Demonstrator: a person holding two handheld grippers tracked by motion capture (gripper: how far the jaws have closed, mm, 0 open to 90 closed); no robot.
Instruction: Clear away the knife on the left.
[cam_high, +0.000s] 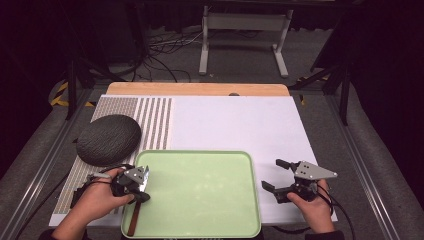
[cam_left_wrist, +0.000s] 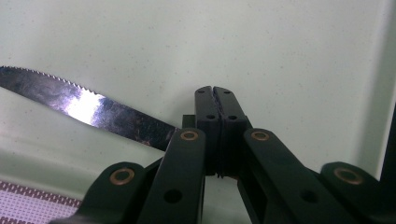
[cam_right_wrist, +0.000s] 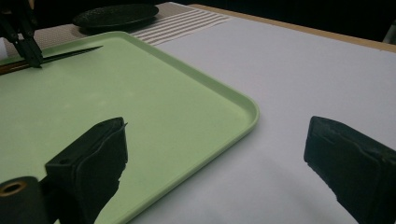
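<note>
A pale green tray (cam_high: 200, 153) lies at the front middle of the table. On its left side rests a knife (cam_high: 133, 220) with a brown handle and a serrated steel blade (cam_left_wrist: 84, 105). My left gripper (cam_high: 141, 196) hovers over that knife with its jaws pressed together (cam_left_wrist: 215, 93). The blade runs out from under them rather than between the pads. From the right gripper view, its tips (cam_right_wrist: 33, 58) sit at the knife (cam_right_wrist: 70, 53), near where blade meets handle. My right gripper (cam_high: 271, 174) stands open over the white mat, just right of the tray's rim (cam_right_wrist: 224, 100), with nothing between its jaws (cam_right_wrist: 215, 140).
A dark, textured round dish (cam_high: 109, 139) sits on a striped placemat (cam_high: 155, 120) at the left, beyond the tray. A white mat (cam_high: 240, 125) covers the wooden table (cam_high: 197, 89). Metal rails flank the table, and a stand and cables are on the floor behind.
</note>
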